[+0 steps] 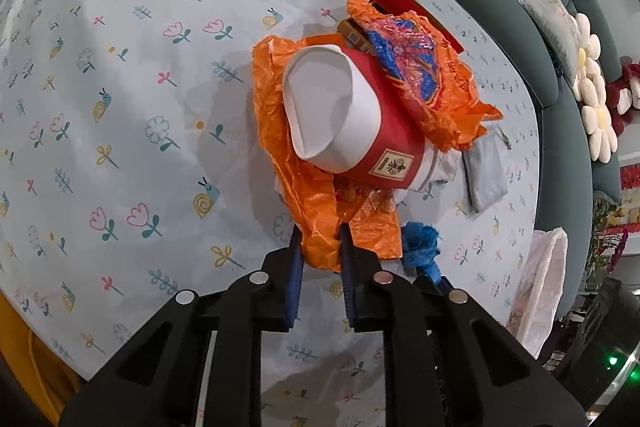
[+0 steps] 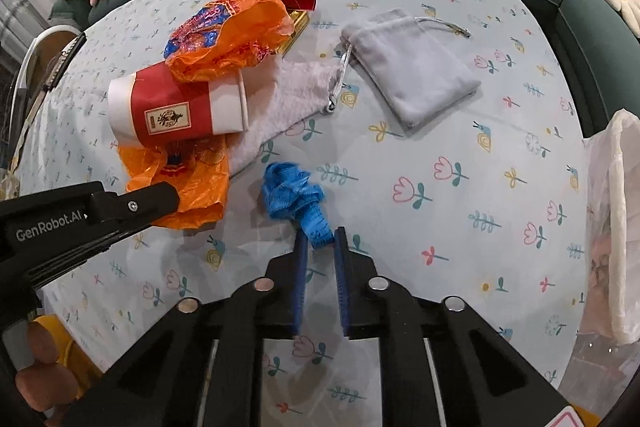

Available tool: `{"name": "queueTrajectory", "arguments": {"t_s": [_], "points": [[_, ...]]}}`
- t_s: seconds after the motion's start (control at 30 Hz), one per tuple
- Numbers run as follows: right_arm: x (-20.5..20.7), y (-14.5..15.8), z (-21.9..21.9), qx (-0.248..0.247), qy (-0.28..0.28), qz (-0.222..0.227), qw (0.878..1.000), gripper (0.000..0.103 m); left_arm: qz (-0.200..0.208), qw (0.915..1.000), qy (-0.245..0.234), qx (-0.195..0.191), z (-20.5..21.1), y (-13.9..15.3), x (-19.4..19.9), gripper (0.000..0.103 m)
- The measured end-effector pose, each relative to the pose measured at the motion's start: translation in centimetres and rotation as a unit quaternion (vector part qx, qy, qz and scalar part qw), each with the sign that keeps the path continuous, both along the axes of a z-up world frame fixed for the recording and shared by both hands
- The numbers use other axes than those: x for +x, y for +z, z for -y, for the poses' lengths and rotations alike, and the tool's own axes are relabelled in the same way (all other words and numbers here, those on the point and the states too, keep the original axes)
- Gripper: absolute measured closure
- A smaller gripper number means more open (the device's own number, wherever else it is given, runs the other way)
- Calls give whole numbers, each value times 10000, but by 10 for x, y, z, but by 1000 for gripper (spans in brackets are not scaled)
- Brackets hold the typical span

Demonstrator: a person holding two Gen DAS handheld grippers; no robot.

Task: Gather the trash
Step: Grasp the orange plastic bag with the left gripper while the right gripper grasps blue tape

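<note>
The right tongs point(image 2: 321, 241) pinch the near tail of the blue wad point(image 2: 294, 197), its length running away from them toward the bed's point(image 2: 440, 147) middle, while the left tongs point(image 1: 320, 247) grip the near edge of the orange bag point(image 1: 320, 211) under the paper cup point(image 1: 352, 115).

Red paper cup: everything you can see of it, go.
The paper cup lies on its side on the flowered sheet, mouth squashed out of round. Red body, white bands at rim and base, a small cream label with a dark motif. White inside, looks empty. It rests on a crumpled orange plastic bag; more orange plastic drapes over it. Neither gripper touches it.
</note>
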State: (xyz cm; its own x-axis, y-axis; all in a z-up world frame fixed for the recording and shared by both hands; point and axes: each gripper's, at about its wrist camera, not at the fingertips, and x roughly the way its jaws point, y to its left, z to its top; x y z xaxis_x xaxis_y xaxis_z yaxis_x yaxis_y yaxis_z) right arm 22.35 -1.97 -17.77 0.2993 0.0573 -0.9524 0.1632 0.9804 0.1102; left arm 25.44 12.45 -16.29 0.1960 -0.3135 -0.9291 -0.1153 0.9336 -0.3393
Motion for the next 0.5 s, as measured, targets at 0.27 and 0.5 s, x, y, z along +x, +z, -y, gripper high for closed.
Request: {"name": "queueTrajectory", "arguments": {"t_s": [0.27,0.5], "points": [[-19,25,7,37,-127,254,9996,93,174,9998,-116,-29,12,22,-16,88],[-42,65,26,28,-351,655,9972,93,448,9985,-306,-40,28,53,-39,90]]}}
